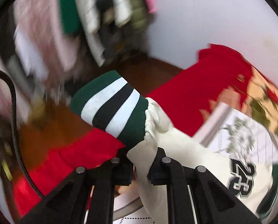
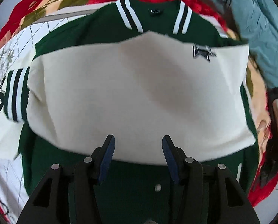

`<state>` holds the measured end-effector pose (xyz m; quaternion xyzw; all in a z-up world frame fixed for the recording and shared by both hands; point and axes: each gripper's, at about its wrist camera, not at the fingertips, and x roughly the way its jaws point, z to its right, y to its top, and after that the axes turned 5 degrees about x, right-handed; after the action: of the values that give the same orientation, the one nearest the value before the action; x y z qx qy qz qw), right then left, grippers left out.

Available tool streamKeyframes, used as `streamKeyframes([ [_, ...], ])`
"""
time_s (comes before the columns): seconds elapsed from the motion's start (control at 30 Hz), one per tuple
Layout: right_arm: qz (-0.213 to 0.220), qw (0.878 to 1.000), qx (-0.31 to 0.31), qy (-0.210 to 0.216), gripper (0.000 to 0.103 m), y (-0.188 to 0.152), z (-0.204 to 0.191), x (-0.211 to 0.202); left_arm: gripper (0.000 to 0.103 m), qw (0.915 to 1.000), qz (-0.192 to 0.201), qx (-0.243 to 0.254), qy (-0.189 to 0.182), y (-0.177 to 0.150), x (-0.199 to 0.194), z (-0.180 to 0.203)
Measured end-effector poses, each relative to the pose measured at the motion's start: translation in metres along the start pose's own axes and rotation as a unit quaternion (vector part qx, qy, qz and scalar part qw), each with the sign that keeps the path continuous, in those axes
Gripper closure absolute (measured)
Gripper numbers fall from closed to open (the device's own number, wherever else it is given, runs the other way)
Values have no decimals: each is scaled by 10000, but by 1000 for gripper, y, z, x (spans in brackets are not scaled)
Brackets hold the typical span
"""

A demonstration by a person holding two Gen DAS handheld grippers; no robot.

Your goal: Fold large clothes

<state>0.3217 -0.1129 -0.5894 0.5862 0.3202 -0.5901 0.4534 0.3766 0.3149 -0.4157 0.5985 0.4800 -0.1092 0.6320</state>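
Note:
A green varsity jacket [image 2: 139,177] with cream sleeves lies on a bed, collar [image 2: 154,13] at the far side. One cream sleeve [image 2: 135,93] is folded across its body. My right gripper [image 2: 138,149] is open and empty, just above that sleeve's near edge. My left gripper [image 1: 141,158] is shut on the other cream sleeve [image 1: 163,130] close to its green, white and black striped cuff [image 1: 111,106], and holds it lifted. A "23" patch [image 1: 241,181] shows on that sleeve.
The bed has a red blanket [image 1: 195,93] and a floral and white checked cover [image 2: 10,56]. Clothes hang in the blurred background [image 1: 73,18] of the left wrist view. A blue garment [image 2: 265,37] lies at the bed's far right.

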Motion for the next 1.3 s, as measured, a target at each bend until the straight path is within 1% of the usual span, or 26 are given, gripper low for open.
streamKeyframes([
  [0.03, 20, 10000, -11, -57, 48, 4, -2, 3, 94, 9995, 119, 299, -41, 6, -13, 15],
  [0.07, 8, 10000, -25, -62, 48, 8, -4, 5, 94, 9985, 221, 493, -102, 6, -26, 23],
  [0.17, 6, 10000, -55, -26, 48, 14, -10, 11, 94, 9940, 483, 923, -340, 21, -48, 50],
  [0.2, 37, 10000, -45, -16, 46, 18, -15, 10, 94, 9917, 598, 1045, -446, 23, -60, 63],
  [0.3, 142, 9998, 70, 127, 43, 24, -2, 2, 94, 9844, 836, 1309, -821, 31, -91, 98],
  [0.33, 164, 9996, 155, 195, 43, 24, 5, 0, 94, 9820, 878, 1396, -927, 29, -104, 106],
  [0.37, 178, 9992, 247, 249, 43, 30, 2, -3, 95, 9786, 905, 1473, -1119, 29, -118, 123],
  [0.4, 180, 9989, 321, 285, 43, 33, 11, -7, 95, 9756, 903, 1518, -1304, 28, -128, 134],
  [0.47, 162, 9978, 531, 376, 43, 33, 35, -12, 95, 9655, 879, 1735, -1734, 20, -155, 171],
  [0.5, 148, 9967, 681, 417, 43, 31, 54, -15, 95, 9606, 872, 1805, -1927, 15, -167, 186],
  [0.6, 102, 9929, 1108, 422, 43, 20, 113, -20, 95, 9412, 864, 2026, -2561, -1, -208, 244],
  [0.67, 48, 9902, 1342, 394, 43, 13, 147, -20, 95, 9268, 681, 2111, -3030, -11, -228, 284],
  [0.7, -8, 9874, 1535, 387, 43, 7, 172, -19, 95, 9172, 531, 2176, -3296, -20, -238, 309],
  [0.8, -89, 9811, 1909, 305, 43, -7, 223, -16, 95, 8941, 251, 2464, -3731, -49, -262, 375],
  [0.87, -119, 9772, 2111, 183, 43, -16, 256, -11, 94, 8809, -39, 2673, -3906, -72, -268, 415],
  [0.9, -149, 9758, 2177, 146, 43, -19, 268, -7, 94, 8756, -168, 2782, -3946, -81, -268, 430],
  [0.93, -186, 9743, 2243, 126, 43, -23, 279, -4, 94, 8682, -364, 2944, -3977, -97, -266, 449],
  [0.97, -232, 9725, 2315, 112, 43, -27, 291, 0, 92, 8648, -463, 3045, -3965, -106, -264, 459],
  [1.0, -300, 9707, 2380, 117, 43, -32, 304, 5, 91, 8613, -614, 3230, -3874, -122, -256, 472],
  [1.07, -381, 9676, 2483, 262, 43, -39, 318, 10, 90, 8592, -827, 3456, -3680, -143, -243, 491],
  [1.13, -503, 9619, 2640, 510, 43, -46, 334, 17, 90, 8594, -1086, 3522, -3545, -158, -230, 496],
  [1.2, -555, 9575, 2724, 768, 42, -47, 344, 23, 81, 8578, -1270, 3452, -3591, -164, -221, 493],
  [1.23, -570, 9556, 2759, 870, 42, -50, 344, 25, 60, 8565, -1309, 3407, -3649, -167, -221, 492],
  [1.27, -606, 9515, 2820, 1073, 36, -51, 347, 27, 16, 8552, -1335, 3339, -3733, -166, -221, 489],
  [1.3, -643, 9463, 2891, 1298, 32, -52, 350, 28, 0, 8549, -1329, 3276, -3796, -165, -221, 487],
])
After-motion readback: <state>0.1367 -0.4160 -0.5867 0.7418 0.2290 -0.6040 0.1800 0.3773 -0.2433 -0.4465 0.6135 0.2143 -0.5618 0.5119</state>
